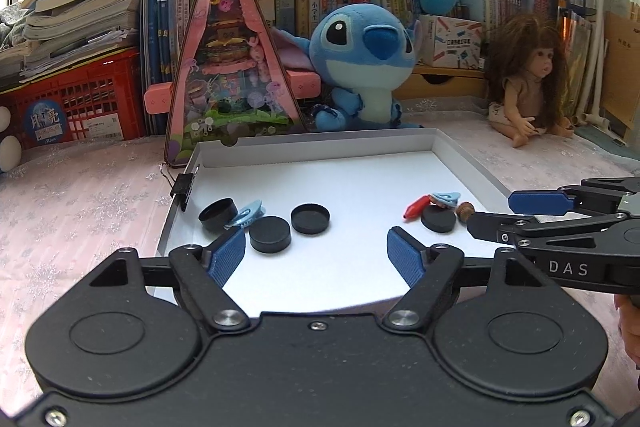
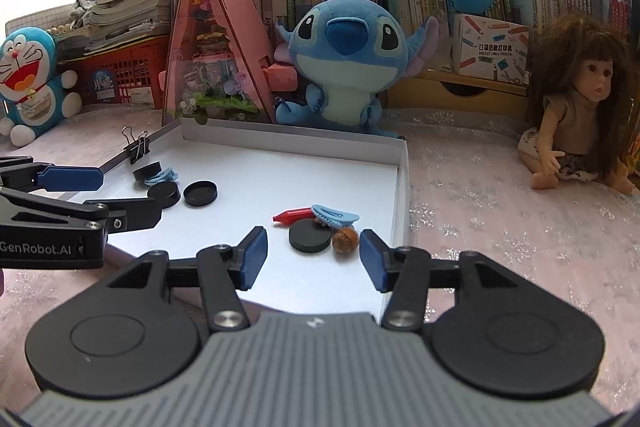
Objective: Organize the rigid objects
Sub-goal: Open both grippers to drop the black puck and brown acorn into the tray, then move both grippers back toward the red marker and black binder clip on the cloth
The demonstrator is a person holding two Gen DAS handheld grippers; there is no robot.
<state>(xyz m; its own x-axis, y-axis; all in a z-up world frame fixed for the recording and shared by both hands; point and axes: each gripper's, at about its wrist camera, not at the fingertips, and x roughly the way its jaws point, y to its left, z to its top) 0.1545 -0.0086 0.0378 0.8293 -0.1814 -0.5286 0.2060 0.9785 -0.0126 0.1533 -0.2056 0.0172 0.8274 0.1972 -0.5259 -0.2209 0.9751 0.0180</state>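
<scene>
A shallow white tray [image 1: 460, 151] [image 2: 404, 187] holds two groups of small things. At its left lie three black round caps [image 1: 270, 233] [image 2: 200, 193] and a light blue hair clip [image 1: 248, 213] [image 2: 160, 175]. At its right lie a black disc [image 1: 439, 218] [image 2: 310, 237], a red crayon [image 1: 416, 208] [image 2: 292, 215], a second blue clip [image 1: 446, 198] [image 2: 334, 215] and a brown nut [image 1: 465, 208] [image 2: 345, 240]. My left gripper [image 1: 316, 251] is open and empty over the tray's near side. My right gripper [image 2: 314, 255] is open and empty, just short of the disc and nut.
A black binder clip [image 1: 184, 187] [image 2: 138, 147] grips the tray's left rim. Behind the tray stand a Stitch plush [image 1: 360, 63] [image 2: 344, 63], a pink triangular toy case [image 1: 232, 67], a doll [image 1: 528, 79] [image 2: 576, 107], red crates and shelves of books. A pink cloth covers the table.
</scene>
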